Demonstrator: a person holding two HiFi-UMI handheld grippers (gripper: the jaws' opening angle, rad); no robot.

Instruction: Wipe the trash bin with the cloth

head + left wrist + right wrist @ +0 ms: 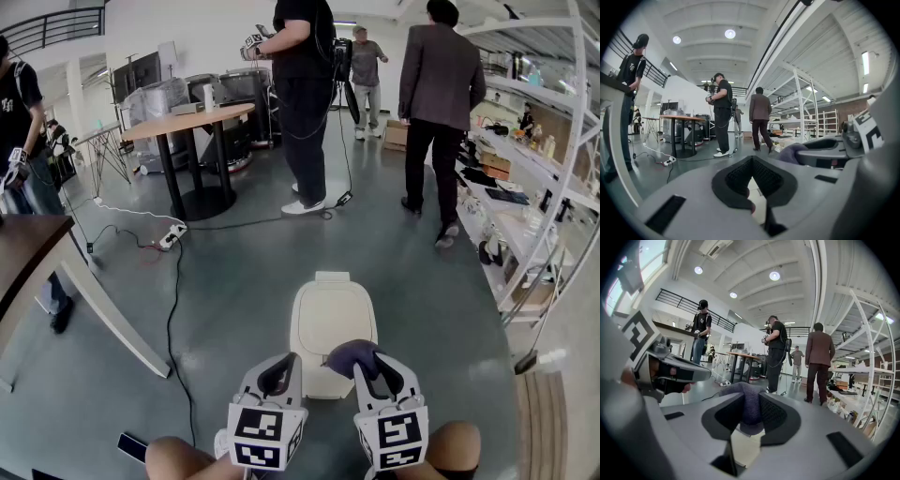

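The trash bin (328, 319) stands on the bare floor right in front of the person, cream lid closed. The right gripper (375, 367) has its jaws clamped on the cloth (349, 356), a dark purple wad that bulges out past the tips, and it hangs over the near right corner of the lid. Whether the cloth is actually touching the lid is hard to say from the head view. In the right gripper view the wad (749, 401) fills the gap between the pads, with pale bin showing just below it.

The left gripper (278, 373) is just beside it over the near edge of the lid. Its jaws are closed to a narrow V with nothing in them, so it isn't steadying anything.

That's probably the main risk. The bin looks light and sits free on smooth floor, and with no second grip on it a firm wipe could shove it away or rock it instead of cleaning it. The lid might also give if it's the flip kind — can't tell from here.

Second worry is that the cloth is bunched, not spread, so only a small patch would touch and a drag could pull it out of the pads.

A black cable (173, 319) runs along the floor left of the bin — a sliding bin could snag it.
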